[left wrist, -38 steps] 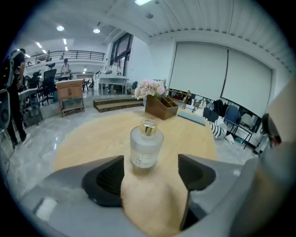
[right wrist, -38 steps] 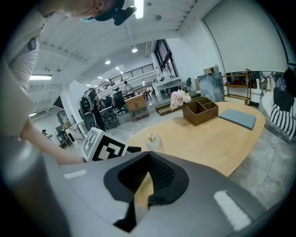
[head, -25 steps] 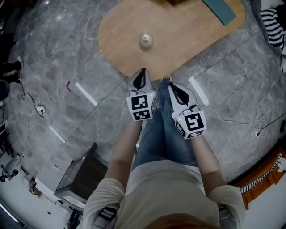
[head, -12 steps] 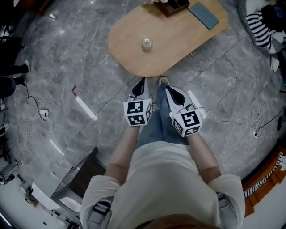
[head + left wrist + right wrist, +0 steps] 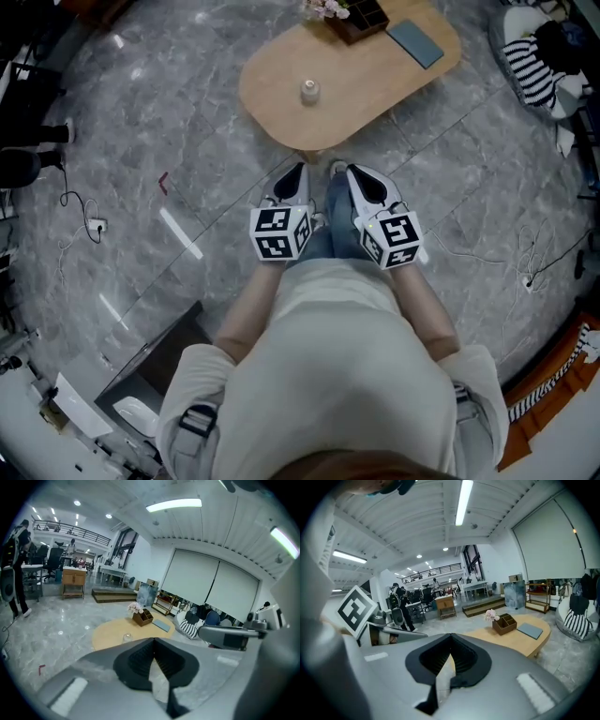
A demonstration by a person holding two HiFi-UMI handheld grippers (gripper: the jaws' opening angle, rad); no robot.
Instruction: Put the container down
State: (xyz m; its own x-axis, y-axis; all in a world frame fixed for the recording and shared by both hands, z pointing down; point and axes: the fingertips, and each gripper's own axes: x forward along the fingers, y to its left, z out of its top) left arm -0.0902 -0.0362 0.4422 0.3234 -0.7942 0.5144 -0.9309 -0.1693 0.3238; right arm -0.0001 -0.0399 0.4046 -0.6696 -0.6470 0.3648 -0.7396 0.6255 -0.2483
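Head view: my left claw (image 5: 297, 173) and right claw (image 5: 356, 175) have lifted well back from the counter (image 5: 375, 80), container (image 5: 308, 90) sitting on it. Both claws closed tight, gripping nothing.

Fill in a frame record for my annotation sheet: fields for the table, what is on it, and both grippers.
table: oval, wooden, standing on a grey marble floor
container: small, clear, upright on the table, touched by neither gripper
other items: wooden organiser with flowers and a flat blue-grey pad, at the table's far end
left gripper: jaws together, nothing held
right gripper: jaws together, nothing held
gripper position: side by side, both short of the table's near edge in the head view
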